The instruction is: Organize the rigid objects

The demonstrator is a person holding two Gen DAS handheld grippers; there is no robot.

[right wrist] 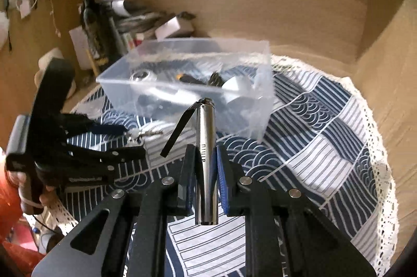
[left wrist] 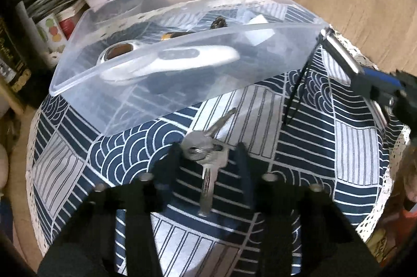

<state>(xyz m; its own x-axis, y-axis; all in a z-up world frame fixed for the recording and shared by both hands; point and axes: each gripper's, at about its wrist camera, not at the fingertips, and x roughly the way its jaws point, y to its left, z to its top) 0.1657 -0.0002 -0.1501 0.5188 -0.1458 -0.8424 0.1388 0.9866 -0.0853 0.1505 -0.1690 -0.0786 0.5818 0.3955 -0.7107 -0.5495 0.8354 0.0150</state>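
Note:
A bunch of silver keys (left wrist: 206, 154) lies on the blue patterned cloth (left wrist: 325, 146), between the fingers of my open left gripper (left wrist: 208, 154). A clear plastic bin (left wrist: 182, 63) stands just beyond, holding a white remote (left wrist: 172, 61), a battery and other small items. My right gripper (right wrist: 206, 162) is shut on a silver metal cylinder with a black strap (right wrist: 206, 146), held in the air in front of the bin (right wrist: 187, 84). The cylinder also shows in the left wrist view (left wrist: 341, 53) at the bin's right corner. The left gripper and keys (right wrist: 138, 136) show in the right wrist view.
The cloth covers a round table with a lace edge (right wrist: 378, 146). Books, a dark bottle (right wrist: 88, 14) and boxes are stacked at the back left against a wooden wall (right wrist: 286, 3).

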